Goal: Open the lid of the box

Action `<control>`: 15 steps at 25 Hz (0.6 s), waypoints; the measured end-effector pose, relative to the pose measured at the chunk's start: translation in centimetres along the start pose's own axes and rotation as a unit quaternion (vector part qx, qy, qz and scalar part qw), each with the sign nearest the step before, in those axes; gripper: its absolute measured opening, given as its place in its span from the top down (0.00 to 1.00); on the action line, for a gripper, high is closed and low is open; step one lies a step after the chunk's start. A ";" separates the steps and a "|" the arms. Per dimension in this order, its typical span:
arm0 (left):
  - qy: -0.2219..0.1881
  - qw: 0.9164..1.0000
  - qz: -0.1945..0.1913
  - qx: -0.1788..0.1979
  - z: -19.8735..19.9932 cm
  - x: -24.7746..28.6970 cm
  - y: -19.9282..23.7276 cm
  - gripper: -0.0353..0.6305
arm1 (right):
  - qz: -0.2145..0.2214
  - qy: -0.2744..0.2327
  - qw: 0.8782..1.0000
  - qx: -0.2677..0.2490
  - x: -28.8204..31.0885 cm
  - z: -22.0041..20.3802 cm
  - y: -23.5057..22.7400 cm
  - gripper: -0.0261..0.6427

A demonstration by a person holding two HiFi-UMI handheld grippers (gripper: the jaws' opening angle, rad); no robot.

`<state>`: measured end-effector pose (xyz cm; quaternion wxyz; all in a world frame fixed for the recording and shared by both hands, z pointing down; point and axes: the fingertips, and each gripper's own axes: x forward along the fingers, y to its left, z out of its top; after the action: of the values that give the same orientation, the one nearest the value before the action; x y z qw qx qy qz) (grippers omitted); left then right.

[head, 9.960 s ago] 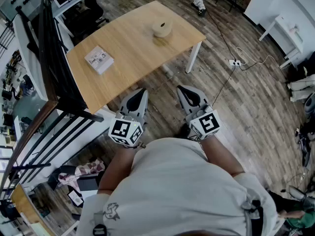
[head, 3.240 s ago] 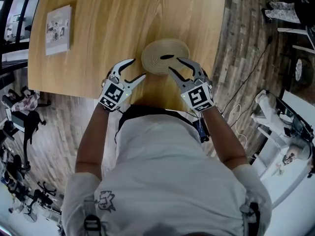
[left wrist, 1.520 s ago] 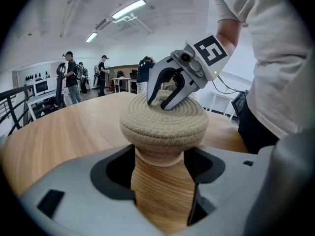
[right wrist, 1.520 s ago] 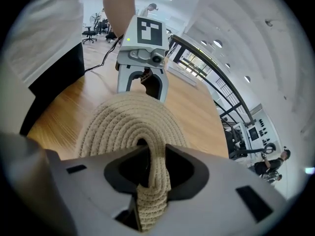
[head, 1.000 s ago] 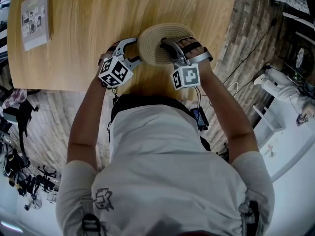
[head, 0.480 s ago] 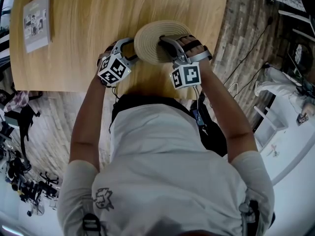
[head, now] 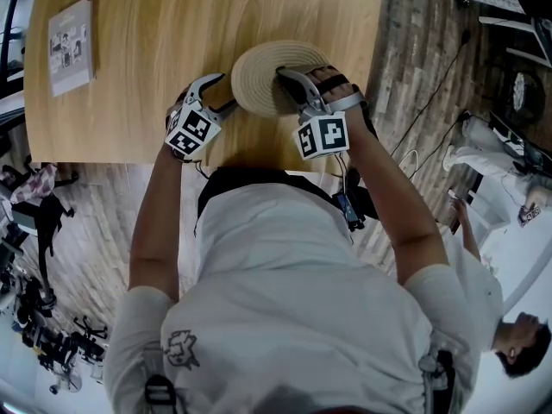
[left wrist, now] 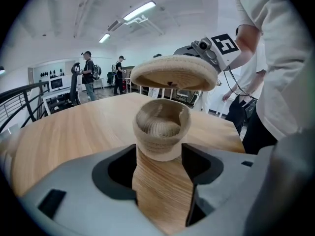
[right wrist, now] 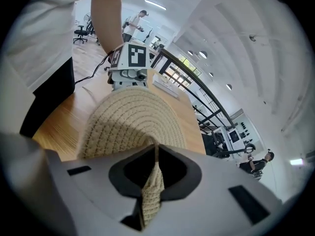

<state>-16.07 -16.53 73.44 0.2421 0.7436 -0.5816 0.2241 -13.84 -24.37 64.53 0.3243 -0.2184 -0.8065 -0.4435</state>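
A round woven box (left wrist: 161,132) stands open on the wooden table (head: 172,24). My left gripper (left wrist: 161,157) is shut on its lower sides. The flat woven lid (left wrist: 174,73) hangs tilted a little above the box, apart from its rim. My right gripper (head: 283,74) is shut on a woven tab on top of the lid (head: 257,80). In the right gripper view the tab (right wrist: 151,181) runs between the jaws, and the lid (right wrist: 130,117) spreads out beyond them. In the head view the lid covers the box, and my left gripper (head: 217,91) sits at the lid's left edge.
A booklet (head: 71,46) lies at the table's far left. The table's near edge runs just under my wrists. Wood floor and cables (head: 431,102) lie to the right. People stand at the back of the room (left wrist: 88,75), and one stands at the lower right (head: 509,352).
In the head view, both grippers and the lid have drifted slightly left. The lid stays in the right gripper, and the left gripper stays at the box.
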 end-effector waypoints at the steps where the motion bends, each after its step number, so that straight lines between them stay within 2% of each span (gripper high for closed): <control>1: -0.001 1.000 0.004 0.001 0.1 -0.5 -0.1 0.53 | -0.003 -0.001 1.000 0.007 -0.3 0.1 -0.1 0.92; 10: -0.042 0.998 0.042 0.011 4.2 -4.5 -2.3 0.53 | -0.040 -0.020 0.996 0.074 -4.0 1.1 -0.5 0.92; 15: -0.108 0.991 0.074 -0.014 9.2 -6.9 -3.3 0.53 | -0.064 -0.036 0.990 0.118 -6.8 1.5 -0.8 0.92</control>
<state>-13.90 -16.34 61.71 0.1712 0.7146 -0.6610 0.1520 -10.09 -23.97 58.59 0.2897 -0.1421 -0.8766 -0.3569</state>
